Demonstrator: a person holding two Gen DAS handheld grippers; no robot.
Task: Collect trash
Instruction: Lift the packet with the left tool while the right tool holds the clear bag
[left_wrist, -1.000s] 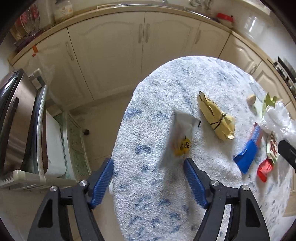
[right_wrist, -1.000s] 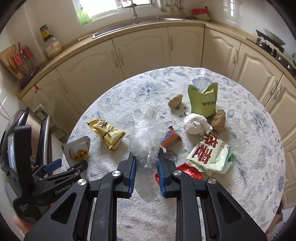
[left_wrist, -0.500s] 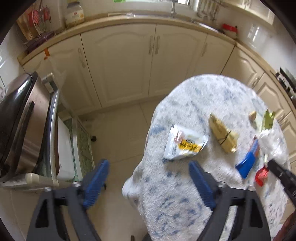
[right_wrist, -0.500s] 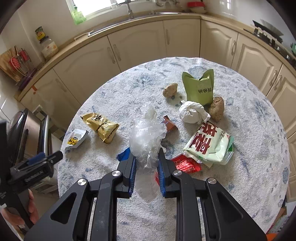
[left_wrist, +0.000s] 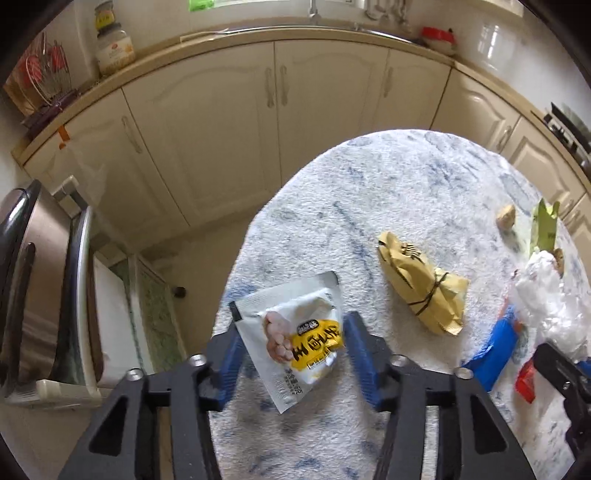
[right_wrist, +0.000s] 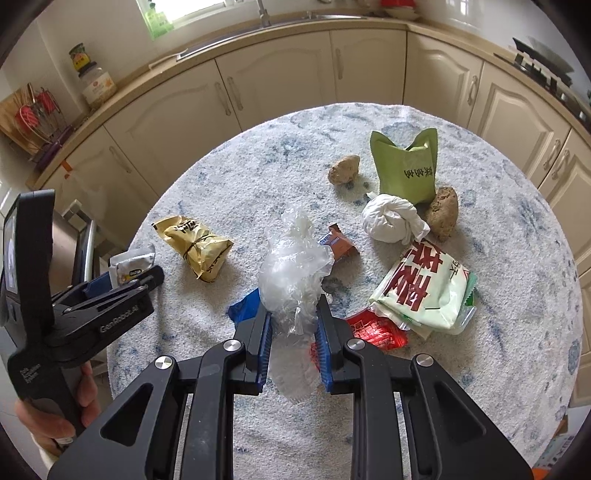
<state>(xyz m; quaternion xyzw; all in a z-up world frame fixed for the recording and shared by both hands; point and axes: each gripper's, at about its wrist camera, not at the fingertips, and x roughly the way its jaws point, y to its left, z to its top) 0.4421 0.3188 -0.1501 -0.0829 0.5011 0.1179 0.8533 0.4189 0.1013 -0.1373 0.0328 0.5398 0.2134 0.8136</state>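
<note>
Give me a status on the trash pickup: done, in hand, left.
Done: nothing looks collected; no bin is in view.
In hand: the right gripper is shut on the clear plastic bag. The left gripper has open jaws on either side of the white and yellow sachet.
Left on the table: yellow packet, green pouch, white wad, noodle pack, red wrapper.
</note>
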